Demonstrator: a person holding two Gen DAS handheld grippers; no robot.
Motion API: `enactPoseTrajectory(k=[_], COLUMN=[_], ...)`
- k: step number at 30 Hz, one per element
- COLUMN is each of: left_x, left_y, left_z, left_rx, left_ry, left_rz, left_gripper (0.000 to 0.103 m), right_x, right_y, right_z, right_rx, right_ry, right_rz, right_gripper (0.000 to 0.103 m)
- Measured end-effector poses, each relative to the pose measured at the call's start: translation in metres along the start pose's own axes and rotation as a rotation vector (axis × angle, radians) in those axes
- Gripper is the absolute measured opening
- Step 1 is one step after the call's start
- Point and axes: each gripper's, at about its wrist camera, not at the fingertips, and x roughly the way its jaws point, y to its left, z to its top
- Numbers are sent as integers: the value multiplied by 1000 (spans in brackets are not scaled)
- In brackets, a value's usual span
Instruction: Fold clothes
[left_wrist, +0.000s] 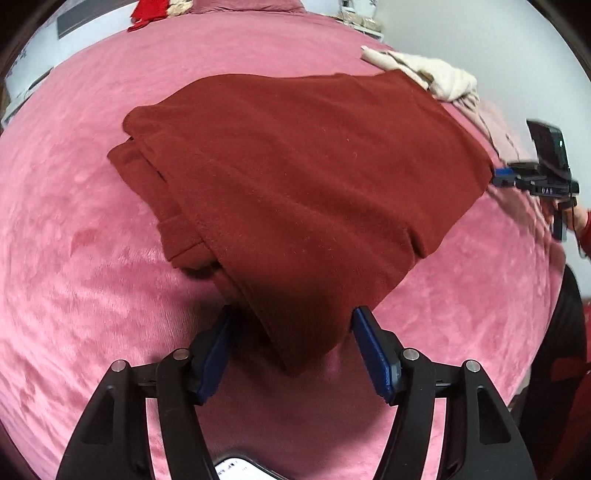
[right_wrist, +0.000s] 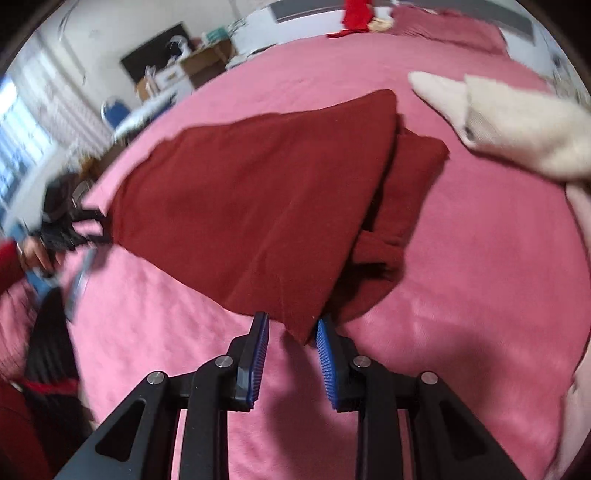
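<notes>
A dark red garment (left_wrist: 295, 177) lies folded in layers on the pink bed cover (left_wrist: 74, 258); it also shows in the right wrist view (right_wrist: 258, 192). My left gripper (left_wrist: 291, 317) is open, its blue pads either side of the garment's near corner, not closed on it. My right gripper (right_wrist: 291, 325) is open too, with the garment's other corner lying between its fingertips. The right gripper also shows in the left wrist view (left_wrist: 502, 175) at the garment's right corner. The left gripper appears blurred in the right wrist view (right_wrist: 92, 229) at the garment's left end.
A cream garment (right_wrist: 517, 122) lies crumpled at the far right of the bed, also in the left wrist view (left_wrist: 432, 74). Red items (left_wrist: 147, 13) sit near the head of the bed. Furniture and boxes (right_wrist: 184, 70) stand beyond the bed's left edge.
</notes>
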Motion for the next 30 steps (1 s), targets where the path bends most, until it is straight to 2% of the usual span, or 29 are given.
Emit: enactPoseTrajectory(k=[3,4,8,10,11,12,13,14,18,20,21,24,25,27,28,29,30], left_x=[2,1,-5,-7,-8,-10,-12,-14,-26,-31,-22,-21,-12,-14,-14,-14,-13], left_y=[-9,-10,-13,-17,-19,-21,-21,-18,-17,-18,-19,-14,-16,-19,-22,-23,-23], left_z=[-2,-4,-13,-18,-21,-23,-23,-24,-27,-26,-11,-16,-11,-10,-8,-6,-4], left_rx=[54,63,66,88,108,125,132,128,168,212,222,250,233,210,202,180,161], left_ry=[2,-2,-27,-23,-15,-6,2,9,22,19,22,61,77,38,12,-3,-17], left_rz=[19,18,-22,-34,-27,-23,-28,-44,-76,-67,-68,-26,-26,-28,-19,-27,-36], left_gripper=[67,67,66,57,45,27,20,15,10,10,9,9,9,12,14,27,49], right_x=[6,8,8,1,-2,-6,-11,-17,-45,-51,-53,-53,-53,-51,-50,-49,-47], right_y=[9,8,0,-5,-7,-9,-10,-12,-22,-23,-23,-29,-33,-35,-33,-31,-29], right_z=[2,3,4,3,2,2,2,2,3,6,7,0,-2,-7,-7,-8,-7], right_rx=[-88,-81,-40,-22,-13,-9,-13,-19,-51,-63,-67,-47,-24,23,39,48,52], right_ry=[21,34,45,50,52,54,56,58,56,56,57,62,51,6,-12,-26,-31], right_rz=[-48,-57,-52,-35,-26,-18,-11,-7,-13,-23,-27,-44,-38,5,19,17,15], right_gripper=[22,14,8,8,8,8,7,7,6,0,0,0,3,4,9,20,23])
